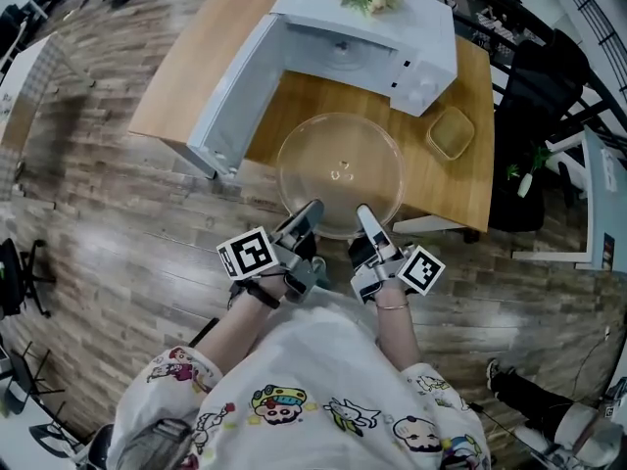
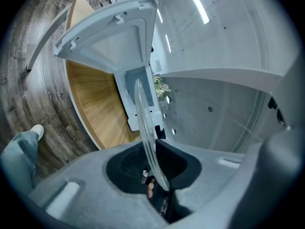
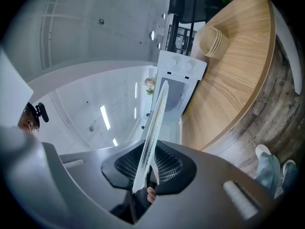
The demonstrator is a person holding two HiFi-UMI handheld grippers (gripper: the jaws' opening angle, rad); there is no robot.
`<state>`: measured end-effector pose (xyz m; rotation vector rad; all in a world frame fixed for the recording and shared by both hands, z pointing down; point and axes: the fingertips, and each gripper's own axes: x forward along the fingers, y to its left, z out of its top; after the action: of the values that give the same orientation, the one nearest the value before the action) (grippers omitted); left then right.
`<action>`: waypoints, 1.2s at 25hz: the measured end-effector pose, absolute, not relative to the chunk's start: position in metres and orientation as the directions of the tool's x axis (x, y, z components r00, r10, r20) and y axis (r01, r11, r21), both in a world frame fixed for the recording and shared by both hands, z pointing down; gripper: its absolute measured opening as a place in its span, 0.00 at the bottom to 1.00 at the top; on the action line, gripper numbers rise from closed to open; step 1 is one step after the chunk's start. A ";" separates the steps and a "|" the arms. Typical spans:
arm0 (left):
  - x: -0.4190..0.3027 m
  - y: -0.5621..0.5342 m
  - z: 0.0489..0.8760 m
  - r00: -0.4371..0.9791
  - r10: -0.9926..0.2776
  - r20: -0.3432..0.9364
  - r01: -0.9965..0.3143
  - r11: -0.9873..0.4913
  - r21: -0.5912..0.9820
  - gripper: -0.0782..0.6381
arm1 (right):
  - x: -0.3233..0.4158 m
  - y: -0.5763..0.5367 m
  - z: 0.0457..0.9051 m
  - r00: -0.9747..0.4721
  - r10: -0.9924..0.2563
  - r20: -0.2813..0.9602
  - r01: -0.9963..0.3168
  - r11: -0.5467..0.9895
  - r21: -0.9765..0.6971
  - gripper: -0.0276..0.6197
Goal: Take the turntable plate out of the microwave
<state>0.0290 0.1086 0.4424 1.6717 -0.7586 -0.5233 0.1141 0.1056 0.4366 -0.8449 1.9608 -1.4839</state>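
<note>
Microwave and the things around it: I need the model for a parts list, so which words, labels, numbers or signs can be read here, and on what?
No text can be read in any view.
microwave: print by its knobs, too small to read.
left gripper and right gripper: cubes with black-and-white square patterns, no letters.
shirt: cartoon prints, any lettering too small.
glass plate: no marking seen.

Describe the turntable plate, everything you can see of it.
The turntable plate is a round disc of clear glass with small moulded marks at its centre; the wood shows through it. It is outside the open microwave, held roughly level over the near edge of the wooden table. The left gripper and right gripper each clamp its near rim.
</note>
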 end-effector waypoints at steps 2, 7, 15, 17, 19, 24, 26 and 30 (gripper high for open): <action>0.032 0.120 0.431 0.688 -0.725 0.020 -0.133 -0.098 0.986 0.18 | 0.113 0.115 0.429 -0.665 -0.746 -0.049 -0.168 0.212 -0.963 0.15; 0.028 0.145 0.428 0.701 -0.710 0.064 -0.175 -0.084 0.981 0.18 | 0.113 0.137 0.416 -0.664 -0.745 -0.065 -0.150 0.218 -0.964 0.15; 0.024 0.148 0.410 0.735 -0.676 0.044 -0.175 -0.126 0.976 0.18 | 0.108 0.142 0.401 -0.660 -0.748 -0.071 -0.147 0.221 -0.964 0.15; 0.021 0.146 0.407 0.744 -0.667 0.045 -0.176 -0.130 0.976 0.18 | 0.106 0.139 0.394 -0.661 -0.747 -0.071 -0.162 0.234 -0.959 0.15; 0.018 0.145 0.404 0.748 -0.662 0.053 -0.173 -0.117 0.978 0.18 | 0.103 0.137 0.388 -0.661 -0.747 -0.073 -0.171 0.245 -0.954 0.15; 0.015 0.138 0.389 0.758 -0.652 0.017 -0.150 -0.148 0.977 0.18 | 0.099 0.133 0.378 -0.652 -0.754 -0.079 -0.180 0.254 -0.950 0.15; 0.016 0.135 0.387 0.761 -0.649 0.006 -0.135 -0.149 0.980 0.18 | 0.100 0.132 0.377 -0.649 -0.758 -0.073 -0.188 0.252 -0.949 0.15; 0.013 0.134 0.390 0.760 -0.649 0.019 -0.144 -0.139 0.980 0.18 | 0.098 0.129 0.376 -0.648 -0.758 -0.075 -0.185 0.252 -0.950 0.15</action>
<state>0.0135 0.1343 0.3897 1.6821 -0.6358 -0.4919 0.0978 0.1295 0.3756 -0.8545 1.9966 -1.4053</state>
